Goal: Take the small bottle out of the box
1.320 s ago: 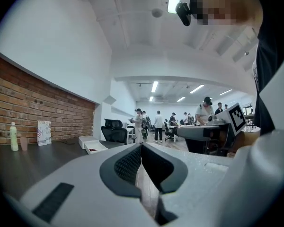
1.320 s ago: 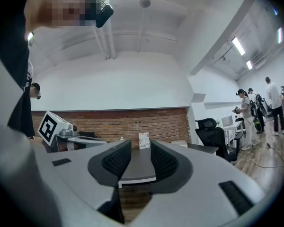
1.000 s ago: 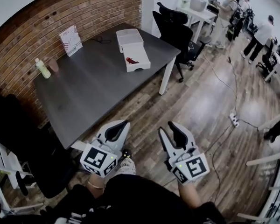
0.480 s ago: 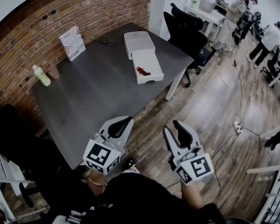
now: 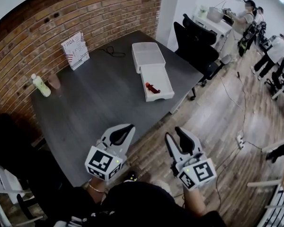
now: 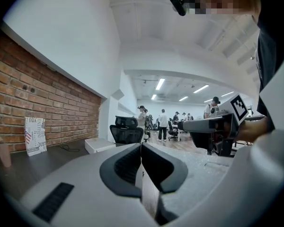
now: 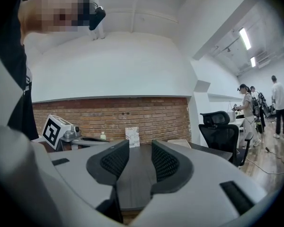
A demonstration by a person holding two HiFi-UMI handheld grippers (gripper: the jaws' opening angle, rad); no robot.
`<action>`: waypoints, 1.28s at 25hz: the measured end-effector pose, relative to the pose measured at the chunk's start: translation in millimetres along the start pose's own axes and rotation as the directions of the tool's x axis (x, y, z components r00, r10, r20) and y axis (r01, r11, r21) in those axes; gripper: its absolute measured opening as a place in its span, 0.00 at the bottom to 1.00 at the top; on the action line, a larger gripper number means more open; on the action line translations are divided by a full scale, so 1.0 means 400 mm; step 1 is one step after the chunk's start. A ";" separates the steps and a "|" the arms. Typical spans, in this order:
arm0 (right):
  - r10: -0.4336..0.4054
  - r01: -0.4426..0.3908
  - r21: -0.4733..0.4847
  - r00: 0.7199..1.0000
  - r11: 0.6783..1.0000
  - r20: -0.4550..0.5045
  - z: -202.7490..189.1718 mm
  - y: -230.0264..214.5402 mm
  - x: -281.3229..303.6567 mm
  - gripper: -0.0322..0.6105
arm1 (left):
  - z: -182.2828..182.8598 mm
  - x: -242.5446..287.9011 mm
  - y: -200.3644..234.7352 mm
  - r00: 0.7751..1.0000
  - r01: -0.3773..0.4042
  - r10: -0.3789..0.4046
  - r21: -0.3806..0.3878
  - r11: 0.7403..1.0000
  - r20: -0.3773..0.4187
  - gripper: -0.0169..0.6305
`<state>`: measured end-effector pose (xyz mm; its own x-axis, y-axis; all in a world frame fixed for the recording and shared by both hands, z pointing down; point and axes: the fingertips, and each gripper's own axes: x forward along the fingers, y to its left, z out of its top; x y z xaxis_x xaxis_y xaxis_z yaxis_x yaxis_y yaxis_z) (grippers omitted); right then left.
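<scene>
A white box (image 5: 153, 72) lies open on the dark grey table (image 5: 94, 103), toward its far right end. A small red bottle (image 5: 152, 87) rests inside the box's open tray. Both grippers hang low near the person's body, short of the table's near corner and far from the box. The left gripper (image 5: 126, 129) is shut with nothing in it; its pads meet in the left gripper view (image 6: 141, 148). The right gripper (image 5: 177, 135) has a gap between its pads (image 7: 139, 151), its jaws are opening, and nothing is between them. The box (image 6: 99, 144) shows small in the left gripper view.
By the brick wall stand a pale green bottle (image 5: 40, 85), a brown cup (image 5: 54, 82) and a printed card (image 5: 75, 50). A black cable (image 5: 112, 51) lies on the table. A black office chair (image 5: 199, 44) stands past the table's right end. People stand at the back right.
The head view has drawn nearer to the table, and the box now sits lower and further right in it. Both grippers stay low by the body; the right jaws stand slightly wider.
</scene>
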<state>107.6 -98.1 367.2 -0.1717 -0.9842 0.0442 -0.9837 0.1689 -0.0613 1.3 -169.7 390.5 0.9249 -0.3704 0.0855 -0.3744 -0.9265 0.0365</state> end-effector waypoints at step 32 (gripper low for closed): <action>0.420 -0.457 0.012 0.805 0.889 -0.418 -0.306 -0.485 0.656 0.32 | -0.012 0.474 0.346 0.897 -0.435 0.428 -0.047 0.899 -0.114 0.03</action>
<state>246.9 -382.5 512.9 -0.5734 -0.6991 0.4270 -0.7956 0.5996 -0.0868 124.4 -367.7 416.6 0.6617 -0.7209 0.2061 -0.7421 -0.6690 0.0423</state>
